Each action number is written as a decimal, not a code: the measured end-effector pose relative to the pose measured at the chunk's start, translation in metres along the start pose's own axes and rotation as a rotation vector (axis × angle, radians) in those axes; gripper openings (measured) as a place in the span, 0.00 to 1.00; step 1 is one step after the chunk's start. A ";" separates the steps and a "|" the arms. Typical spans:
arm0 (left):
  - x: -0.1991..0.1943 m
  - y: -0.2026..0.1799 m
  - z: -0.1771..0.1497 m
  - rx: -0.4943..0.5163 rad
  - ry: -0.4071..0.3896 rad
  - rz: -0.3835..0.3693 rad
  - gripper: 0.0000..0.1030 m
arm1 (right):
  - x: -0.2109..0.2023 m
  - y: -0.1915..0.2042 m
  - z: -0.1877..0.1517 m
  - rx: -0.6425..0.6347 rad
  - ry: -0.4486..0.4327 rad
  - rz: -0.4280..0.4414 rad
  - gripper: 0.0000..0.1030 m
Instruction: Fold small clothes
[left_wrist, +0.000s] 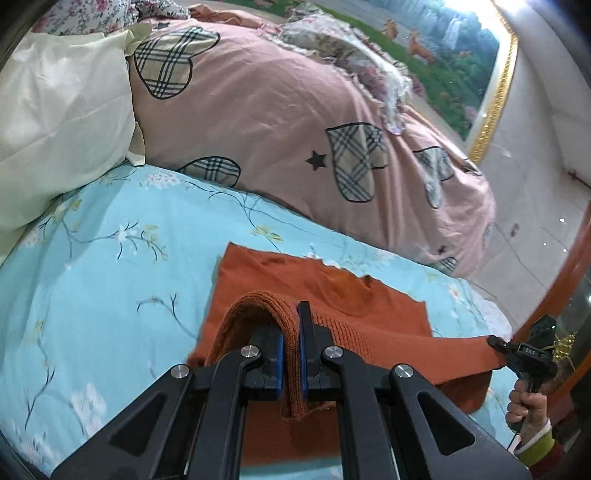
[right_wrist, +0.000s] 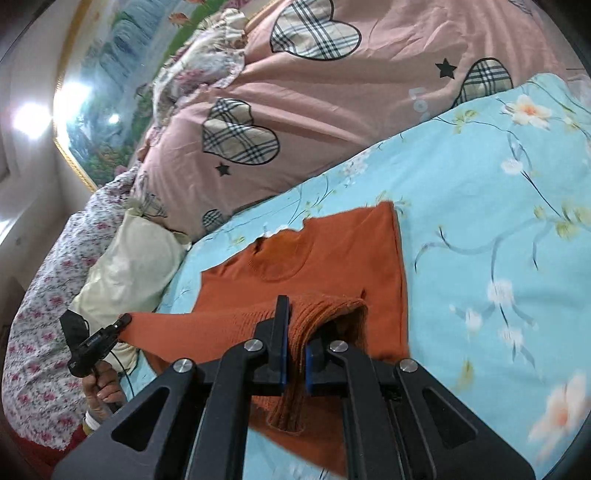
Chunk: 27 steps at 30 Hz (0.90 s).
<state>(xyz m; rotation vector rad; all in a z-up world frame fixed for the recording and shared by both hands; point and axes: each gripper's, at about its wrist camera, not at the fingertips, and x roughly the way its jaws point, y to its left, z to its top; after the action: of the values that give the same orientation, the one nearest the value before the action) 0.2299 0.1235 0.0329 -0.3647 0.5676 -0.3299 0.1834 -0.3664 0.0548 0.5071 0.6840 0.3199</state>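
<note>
An orange knit sweater (left_wrist: 295, 280) lies on the light blue flowered bedsheet (left_wrist: 110, 266). My left gripper (left_wrist: 290, 332) is shut on the sweater's ribbed hem corner and holds it lifted over the body. My right gripper (right_wrist: 295, 336) is shut on the other ribbed hem corner of the sweater (right_wrist: 332, 254). The hem is stretched taut between the two grippers. The right gripper shows at the right of the left wrist view (left_wrist: 496, 341), and the left gripper shows at the left of the right wrist view (right_wrist: 123, 319). The neckline lies towards the quilt.
A pink quilt (left_wrist: 277, 110) with plaid hearts is heaped behind the sweater. A cream pillow (left_wrist: 55, 122) lies beside it, and a flowered quilt (right_wrist: 40, 295) lies at the bed's side. A gold-framed landscape picture (left_wrist: 480, 55) hangs on the wall.
</note>
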 end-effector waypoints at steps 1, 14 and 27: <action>0.009 0.002 0.005 -0.002 0.005 0.007 0.04 | 0.008 -0.003 0.007 -0.003 0.007 -0.004 0.07; 0.158 0.044 0.011 -0.029 0.166 0.164 0.05 | 0.119 -0.053 0.037 0.020 0.178 -0.157 0.08; 0.129 0.006 -0.042 0.030 0.291 -0.002 0.31 | 0.072 -0.015 0.016 -0.058 0.093 -0.194 0.32</action>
<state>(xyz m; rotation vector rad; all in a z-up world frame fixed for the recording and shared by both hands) 0.3098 0.0675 -0.0616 -0.2893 0.8467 -0.3962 0.2488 -0.3533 0.0202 0.3692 0.8060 0.1814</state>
